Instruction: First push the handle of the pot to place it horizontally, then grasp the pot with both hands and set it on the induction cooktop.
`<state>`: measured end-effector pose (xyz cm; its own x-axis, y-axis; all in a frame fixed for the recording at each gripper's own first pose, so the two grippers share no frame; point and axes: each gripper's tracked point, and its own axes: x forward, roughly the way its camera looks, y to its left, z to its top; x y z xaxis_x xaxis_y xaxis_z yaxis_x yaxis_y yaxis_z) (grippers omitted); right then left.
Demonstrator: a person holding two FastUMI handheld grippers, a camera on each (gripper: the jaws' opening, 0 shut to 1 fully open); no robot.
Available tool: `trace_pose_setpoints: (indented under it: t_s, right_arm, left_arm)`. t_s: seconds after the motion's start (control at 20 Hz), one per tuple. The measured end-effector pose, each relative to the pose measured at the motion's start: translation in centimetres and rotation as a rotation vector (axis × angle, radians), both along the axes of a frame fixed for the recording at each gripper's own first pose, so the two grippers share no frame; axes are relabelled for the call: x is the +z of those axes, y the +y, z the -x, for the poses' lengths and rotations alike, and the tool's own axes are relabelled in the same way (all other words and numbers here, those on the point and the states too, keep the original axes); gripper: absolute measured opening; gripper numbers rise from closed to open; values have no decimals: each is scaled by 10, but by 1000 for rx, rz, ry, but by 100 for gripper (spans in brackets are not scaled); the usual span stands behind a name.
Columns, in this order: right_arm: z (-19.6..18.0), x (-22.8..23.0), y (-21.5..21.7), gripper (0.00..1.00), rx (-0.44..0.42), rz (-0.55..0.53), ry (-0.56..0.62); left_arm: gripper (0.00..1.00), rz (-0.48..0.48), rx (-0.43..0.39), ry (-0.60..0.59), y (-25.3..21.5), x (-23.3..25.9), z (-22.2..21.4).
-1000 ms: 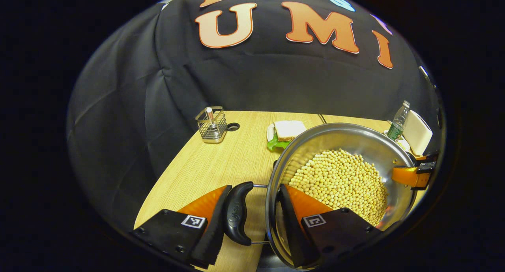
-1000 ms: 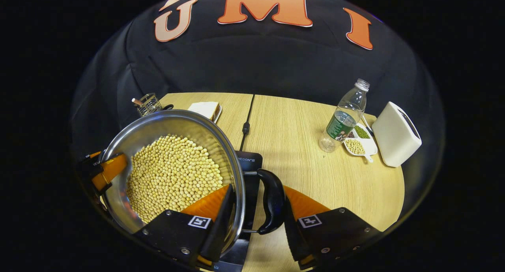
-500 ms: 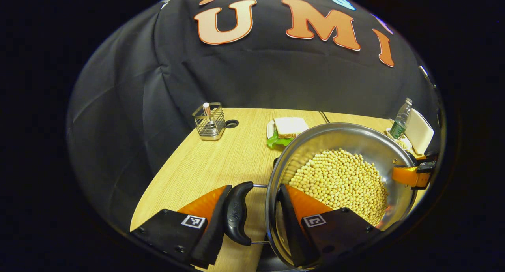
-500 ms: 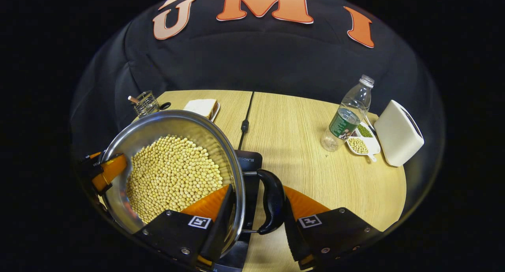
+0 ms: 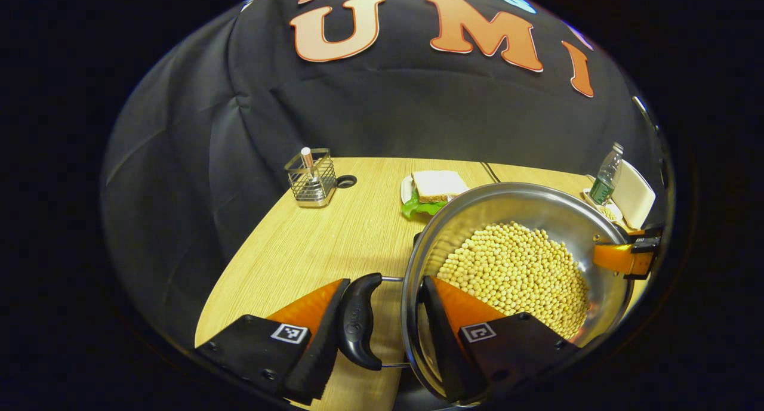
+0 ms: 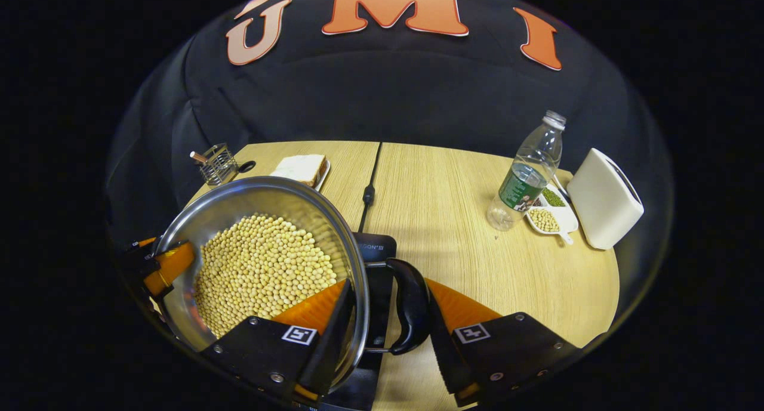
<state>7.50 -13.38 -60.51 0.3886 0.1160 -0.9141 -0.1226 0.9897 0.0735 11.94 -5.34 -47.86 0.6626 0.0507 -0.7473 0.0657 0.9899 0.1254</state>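
A steel pot (image 5: 507, 199) full of soybeans (image 5: 513, 274) is held between both grippers. My left gripper (image 5: 385, 286) is shut on the pot's black handle (image 5: 357, 321), one finger outside the handle and the other inside the rim. My right gripper (image 6: 388, 286) grips the opposite black handle (image 6: 412, 306) the same way. Each gripper also appears across the pot in the other's view: the right gripper (image 5: 624, 259) and the left gripper (image 6: 161, 268). The black induction cooktop (image 6: 376, 250) lies directly beneath the pot (image 6: 262, 190).
On the wooden table (image 6: 453, 232) stand a water bottle (image 6: 525, 172), a small dish of beans (image 6: 546, 220) and a white box (image 6: 603, 199) at the right. A sandwich plate (image 5: 430, 190) and a wire holder (image 5: 309, 177) sit at the back left. A cable (image 6: 371, 178) runs back from the cooktop.
Both grippers have kept their hold on the handles and shifted a little together with the pot. The things on the table have drifted slightly in both views.
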Motion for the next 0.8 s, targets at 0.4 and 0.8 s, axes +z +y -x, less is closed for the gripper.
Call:
trace_pose_setpoints:
  t_s: [0.4, 0.8]
  right_arm:
    - [-33, 91, -38, 80, -16, -18, -230]
    - [-28, 163, -82, 80, -15, 10, -413]
  left_arm:
    - [81, -128, -50, -129, -7, 53, 4]
    - [81, -41, -1, -298, -32, 142, 24]
